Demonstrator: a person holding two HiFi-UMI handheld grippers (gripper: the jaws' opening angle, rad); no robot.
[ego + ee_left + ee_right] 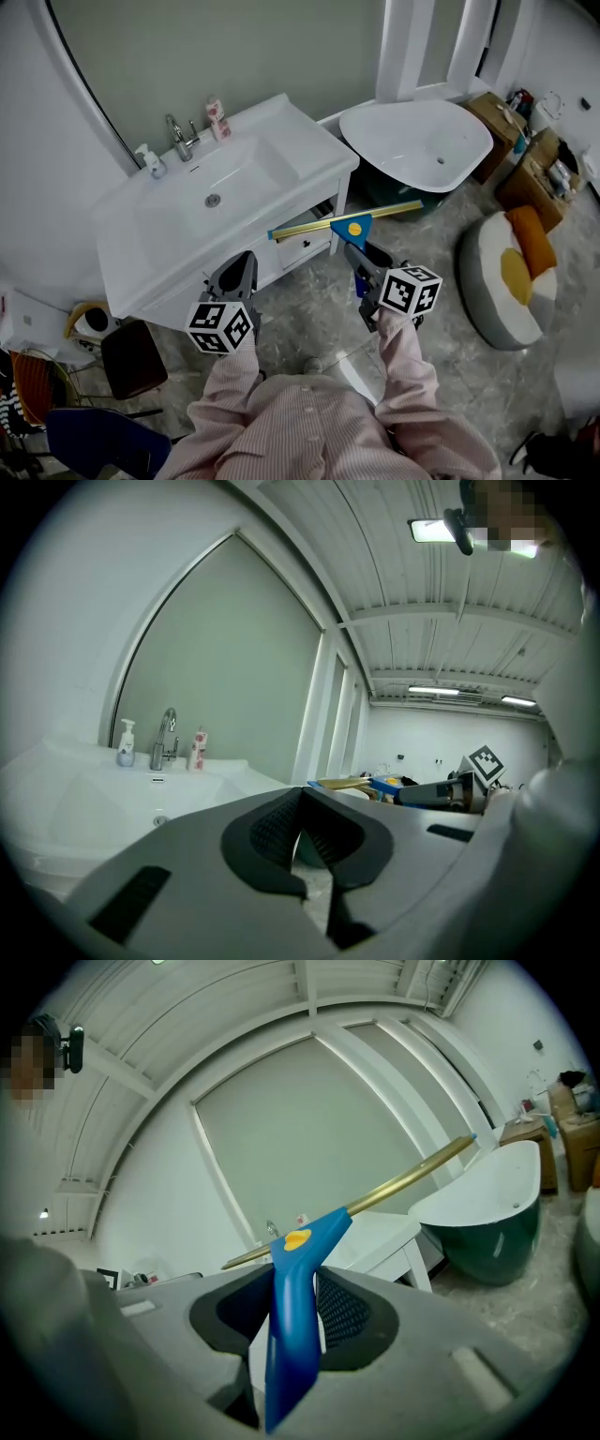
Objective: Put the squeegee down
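Squeegee (298, 1274) in R gripper (364, 265); L gripper (300, 801) prob. closed

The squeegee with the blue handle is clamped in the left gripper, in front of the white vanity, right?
No. The right gripper, not the left, clamps the squeegee, as the right gripper view shows. Blue handle and position before the white vanity are correct.

My squeegee (292, 1307) — blue handle, yellow spot, brass-gold bar. Tub (417, 141) white inside, dark green outside. My sleeves (408, 366) pink-striped — washbasin (281, 131) plain white.
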